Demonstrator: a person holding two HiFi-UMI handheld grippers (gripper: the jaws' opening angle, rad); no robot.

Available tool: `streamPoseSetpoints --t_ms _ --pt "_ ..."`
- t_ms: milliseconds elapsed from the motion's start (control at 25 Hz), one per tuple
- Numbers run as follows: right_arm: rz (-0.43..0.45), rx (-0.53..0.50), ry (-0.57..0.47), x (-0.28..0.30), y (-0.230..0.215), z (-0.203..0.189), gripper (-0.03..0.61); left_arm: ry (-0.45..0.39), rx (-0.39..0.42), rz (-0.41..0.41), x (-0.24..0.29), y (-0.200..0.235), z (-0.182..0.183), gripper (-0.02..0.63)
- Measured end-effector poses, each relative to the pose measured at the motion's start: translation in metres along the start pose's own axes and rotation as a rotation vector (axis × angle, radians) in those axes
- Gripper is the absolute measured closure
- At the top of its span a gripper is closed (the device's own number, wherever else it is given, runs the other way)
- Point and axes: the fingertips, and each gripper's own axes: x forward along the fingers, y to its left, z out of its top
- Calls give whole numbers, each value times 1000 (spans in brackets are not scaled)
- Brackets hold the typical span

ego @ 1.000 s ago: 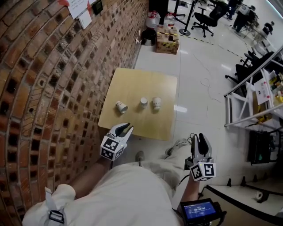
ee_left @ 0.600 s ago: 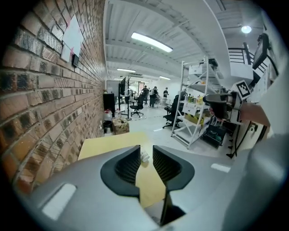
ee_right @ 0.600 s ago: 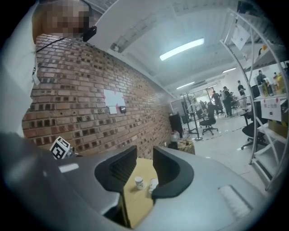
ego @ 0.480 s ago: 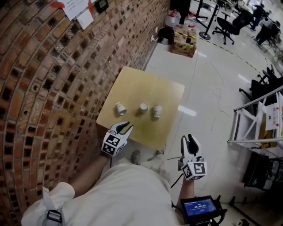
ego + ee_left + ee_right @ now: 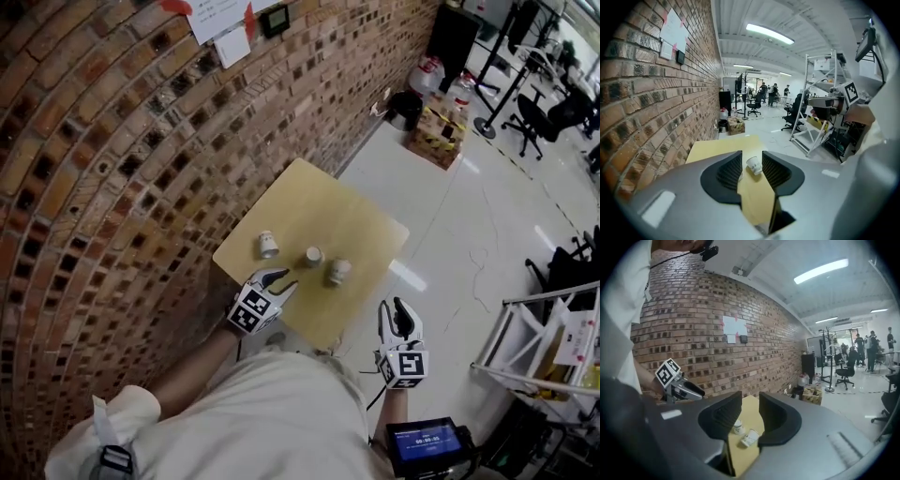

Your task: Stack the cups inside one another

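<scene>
Three white paper cups stand in a row on the yellow table (image 5: 352, 211): a left cup (image 5: 268, 245), a middle cup (image 5: 313, 256) that stands upright, and a right cup (image 5: 338, 272) that lies on its side. My left gripper (image 5: 284, 278) hovers at the table's near edge, short of the cups. Its jaws are opening with nothing between them. In the left gripper view a tipped cup (image 5: 753, 165) shows far beyond the jaws. My right gripper (image 5: 398, 306) is off the table's near right corner, open and empty. The right gripper view shows an upright cup (image 5: 738, 427) and a lying cup (image 5: 751, 438) ahead.
A brick wall (image 5: 112, 159) runs along the table's left side. Beyond the table are a cardboard box with water jugs (image 5: 436, 122), office chairs and a metal rack (image 5: 553, 328) on the tiled floor.
Both grippers have moved forward towards the table, and the left one now reaches its near edge. The left jaws stand wider apart. The cups have not moved.
</scene>
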Motion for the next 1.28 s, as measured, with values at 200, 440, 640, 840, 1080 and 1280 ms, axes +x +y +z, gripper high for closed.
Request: streamPoseSetpoints --t_ms 200,440,640,840,1080,1280 --pt "93 -82 25 24 -11 4 468 38 -19 62 7 7 -6 445" --pt "165 -84 61 42 -24 -14 468 79 -7 104 24 10 -14 416" --pt "232 -100 71 53 -27 -18 468 122 -9 118 40 8 -19 410" --pt "226 -102 88 64 -29 -25 468 157 31 85 59 10 -25 410" --pt "184 -120 112 80 -25 -21 466 227 189 -1 93 23 -29 386" --pt "141 -123 130 92 -18 -21 452 314 265 -107 129 38 -46 365"
